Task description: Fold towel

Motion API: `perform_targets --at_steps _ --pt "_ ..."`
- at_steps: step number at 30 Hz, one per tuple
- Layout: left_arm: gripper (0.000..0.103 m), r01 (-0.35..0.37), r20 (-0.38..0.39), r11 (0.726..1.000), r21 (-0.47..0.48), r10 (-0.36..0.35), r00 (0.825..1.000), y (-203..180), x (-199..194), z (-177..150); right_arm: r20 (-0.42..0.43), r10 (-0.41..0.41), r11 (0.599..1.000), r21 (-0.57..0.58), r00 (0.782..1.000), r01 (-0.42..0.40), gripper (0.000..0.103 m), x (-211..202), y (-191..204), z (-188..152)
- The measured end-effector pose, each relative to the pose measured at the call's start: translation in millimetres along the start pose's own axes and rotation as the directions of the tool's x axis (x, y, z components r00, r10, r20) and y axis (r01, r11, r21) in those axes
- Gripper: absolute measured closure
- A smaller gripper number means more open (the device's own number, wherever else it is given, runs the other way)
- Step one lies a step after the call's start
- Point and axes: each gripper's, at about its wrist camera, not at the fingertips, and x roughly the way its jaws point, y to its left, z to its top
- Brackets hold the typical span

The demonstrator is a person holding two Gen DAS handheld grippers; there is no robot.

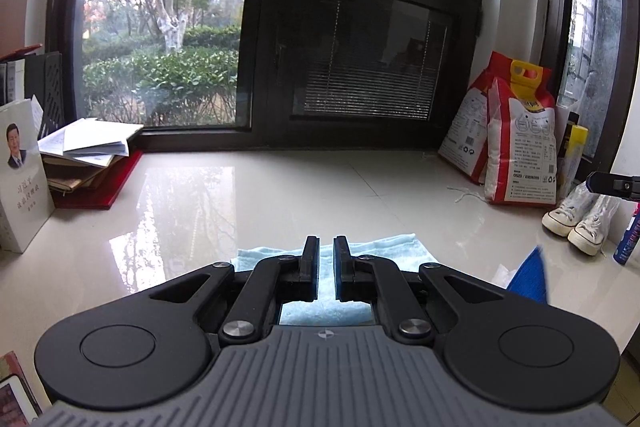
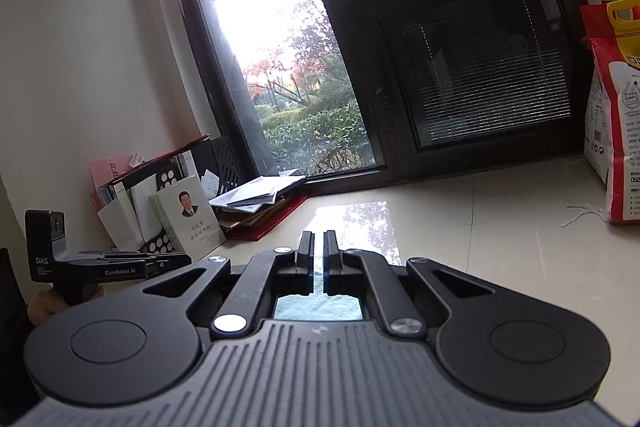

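Note:
A light blue towel [image 1: 376, 247] lies flat on the glossy white surface [image 1: 256, 203], mostly hidden under my left gripper [image 1: 326, 247]. Its jaws stand close together with a narrow gap, above the towel, with nothing between them. In the right wrist view a patch of the towel [image 2: 320, 303] shows beneath my right gripper [image 2: 319, 245], whose jaws are also nearly closed with nothing seen between them. The left gripper [image 2: 176, 261] shows at the left of the right wrist view. The right gripper's tip [image 1: 608, 183] shows at the right edge of the left wrist view.
Books and papers [image 1: 86, 155] are stacked at the back left by the window, with a white book [image 1: 20, 175] standing upright. Rice bags [image 1: 516, 139], white sneakers [image 1: 576, 223] and a blue can [image 1: 630, 239] stand at the right. A blue cloth [image 1: 528, 277] lies beside the towel.

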Motion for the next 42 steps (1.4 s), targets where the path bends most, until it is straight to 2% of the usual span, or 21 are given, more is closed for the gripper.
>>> perform_targets --at_steps 9,16,20,23,26,29,33,42 --pt "0.095 0.010 -0.077 0.999 0.047 -0.007 0.997 -2.7 22.7 -13.1 -0.077 -0.005 1.000 -0.014 0.997 0.004 0.098 18.6 -5.2 -5.5" --pt "0.093 0.045 -0.163 0.994 0.095 -0.029 0.986 -9.7 49.8 -30.0 -0.133 -0.036 0.999 0.008 0.990 0.038 0.097 21.1 -17.6 -23.1" --pt "0.085 0.059 -0.215 0.991 0.119 -0.032 0.976 -12.9 67.6 -39.7 -0.165 -0.055 0.998 0.022 0.985 0.059 0.097 22.0 -26.9 -34.5" --pt "0.084 0.063 -0.248 0.990 0.130 -0.029 0.968 -15.4 80.7 -47.3 -0.199 -0.071 0.996 0.031 0.977 0.079 0.097 25.0 -36.4 -44.8" --pt "0.082 0.086 -0.284 0.986 0.141 -0.043 0.958 -18.1 94.1 -55.4 -0.245 -0.093 0.994 0.034 0.965 0.104 0.094 31.2 -46.8 -57.2" --pt "0.074 0.097 -0.320 0.982 0.163 -0.040 0.946 -22.2 109.4 -64.1 -0.299 -0.106 0.993 0.023 0.948 0.119 0.090 40.1 -55.5 -70.9" --pt "0.074 0.106 -0.360 0.977 0.184 -0.034 0.932 -23.9 126.5 -72.9 -0.345 -0.107 0.992 0.031 0.932 0.125 0.090 49.6 -65.8 -88.5" --pt "0.074 0.147 -0.432 0.969 0.197 -0.048 0.901 -27.5 160.0 -87.1 -0.386 -0.090 0.991 0.060 0.918 0.122 0.090 62.2 -77.4 -104.4"
